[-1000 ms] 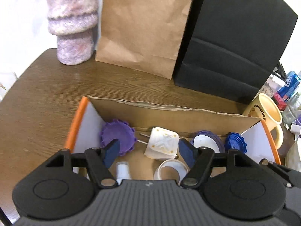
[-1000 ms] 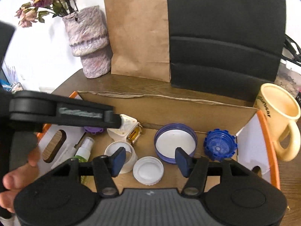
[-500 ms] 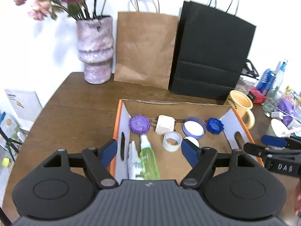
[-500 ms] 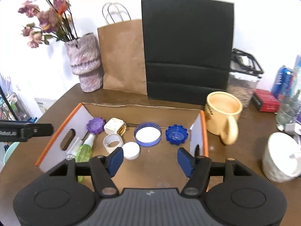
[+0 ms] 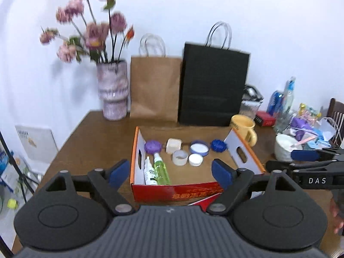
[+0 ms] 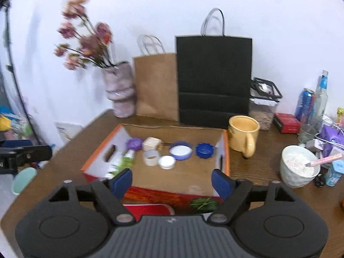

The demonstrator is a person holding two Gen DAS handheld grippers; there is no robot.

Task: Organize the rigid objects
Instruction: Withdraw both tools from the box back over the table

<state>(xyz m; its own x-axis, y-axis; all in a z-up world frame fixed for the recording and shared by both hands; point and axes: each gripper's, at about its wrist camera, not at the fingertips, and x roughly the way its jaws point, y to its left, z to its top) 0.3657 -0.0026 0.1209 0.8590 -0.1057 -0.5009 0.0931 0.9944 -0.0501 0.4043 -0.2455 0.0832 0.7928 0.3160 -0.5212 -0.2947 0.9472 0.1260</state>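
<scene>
An open red and orange cardboard box (image 5: 196, 193) (image 6: 100, 150) sits on the wooden table. In it lie a purple lid (image 5: 152, 146), a cream block (image 5: 173, 145), a tape ring (image 5: 180, 157), a white cap (image 5: 195, 159), a blue-rimmed lid (image 5: 199, 147), a dark blue cap (image 5: 218, 145), a white bottle (image 5: 149, 172) and a green spray bottle (image 5: 160, 168). My left gripper (image 5: 171, 174) is open and empty, held back above the box's near edge. My right gripper (image 6: 172, 181) is open and empty, also held back; it shows in the left wrist view (image 5: 305, 161).
A yellow mug (image 6: 244, 135) stands right of the box. A white bowl (image 6: 297, 165), cans, a bottle and clutter fill the right side. A vase with flowers (image 5: 112, 92), a brown paper bag (image 5: 154, 88) and a black bag (image 5: 212, 86) stand at the back.
Both grippers have pulled up and back from inside the box; the whole box and table now show. Both stay open and empty.
</scene>
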